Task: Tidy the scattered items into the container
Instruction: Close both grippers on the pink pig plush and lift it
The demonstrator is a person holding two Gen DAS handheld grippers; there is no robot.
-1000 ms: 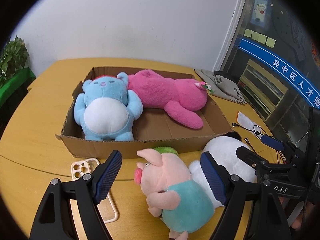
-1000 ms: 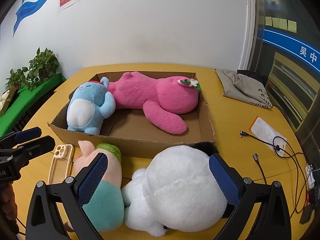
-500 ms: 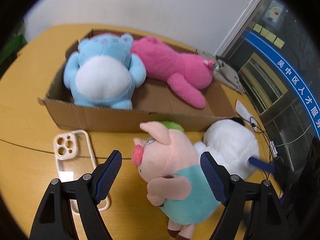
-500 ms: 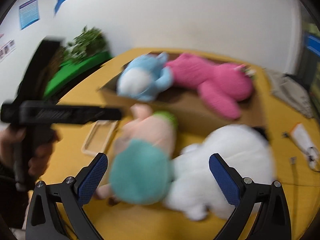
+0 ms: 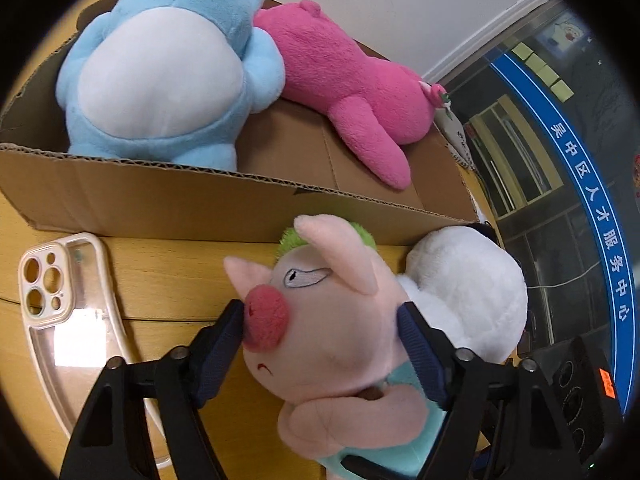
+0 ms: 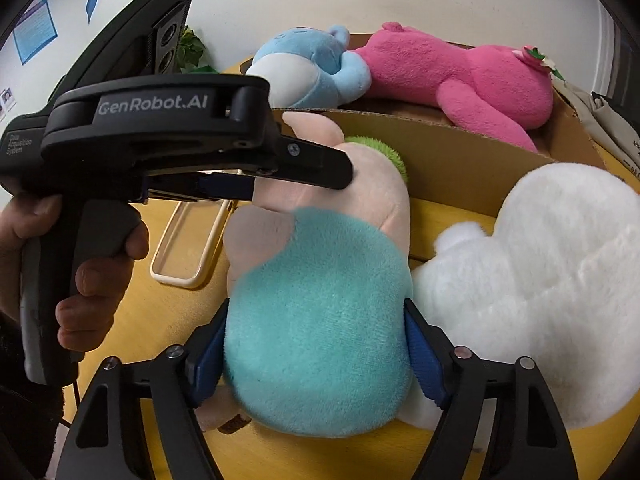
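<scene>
A pink pig plush (image 5: 340, 264) in a teal shirt (image 6: 320, 280) lies on the yellow table in front of the cardboard box (image 5: 160, 200). My left gripper (image 5: 320, 312) is closing on its head, one pad on the red snout, the other behind the ear. My right gripper (image 6: 316, 312) is closing on the teal body, and both pads press into it. A white plush (image 6: 540, 280) leans against the pig's right side. Inside the box lie a blue plush (image 5: 160, 68) and a pink plush (image 5: 344, 76).
A clear phone case (image 5: 60, 300) lies on the table left of the pig. A person's hand (image 6: 100, 272) grips the left tool's handle. A grey cloth bag (image 6: 600, 120) sits right of the box. The box's front wall (image 6: 440, 152) stands just behind the pig.
Both grippers dropped toward the table. The right one shifted from the white plush to the pig's body. Both pairs of jaws narrowed onto the pig.
</scene>
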